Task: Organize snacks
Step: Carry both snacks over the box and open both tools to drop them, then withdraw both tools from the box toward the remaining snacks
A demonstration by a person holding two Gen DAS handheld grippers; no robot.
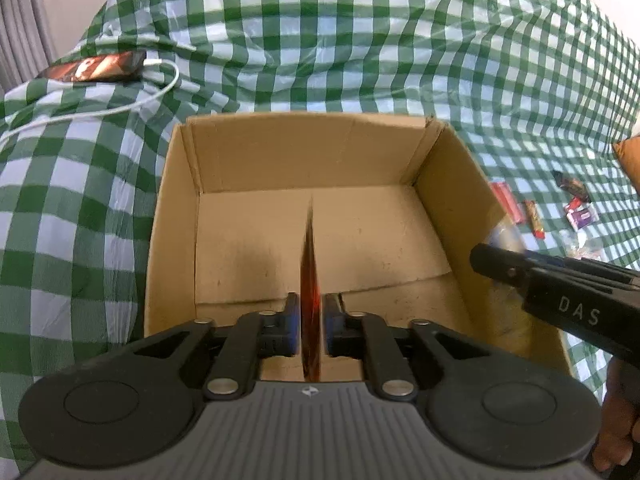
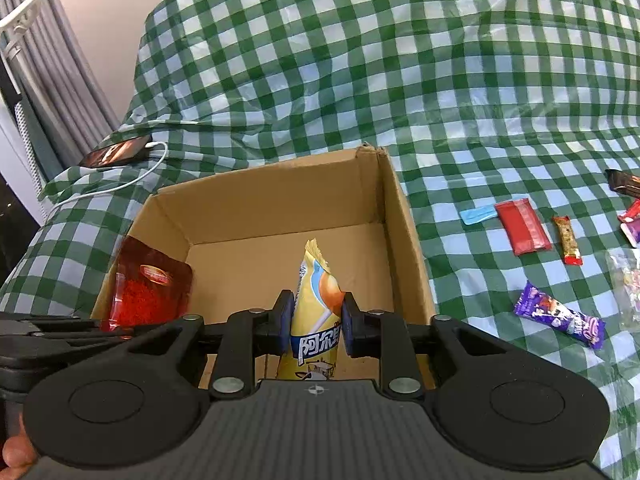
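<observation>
An open cardboard box [image 1: 288, 148] sits on the green checked cloth; it also shows in the right wrist view [image 2: 280, 192]. My left gripper [image 1: 311, 320] is shut on a flat red snack packet [image 1: 310, 276], seen edge-on, held over the box's inside. The same packet [image 2: 148, 292] shows at the box's left wall in the right wrist view. My right gripper [image 2: 314, 320] is shut on a yellow snack bag [image 2: 316, 304] with blue lettering, held above the box floor. The right gripper [image 1: 560, 292] also shows at the box's right wall.
Loose snacks lie on the cloth right of the box: a red packet [image 2: 522, 226], a blue strip [image 2: 476, 214], a thin bar [image 2: 567, 240], a purple wrapper [image 2: 560, 316], a dark bar [image 2: 624, 182]. A phone [image 2: 116, 152] with a white cable [image 2: 132, 182] lies at the far left.
</observation>
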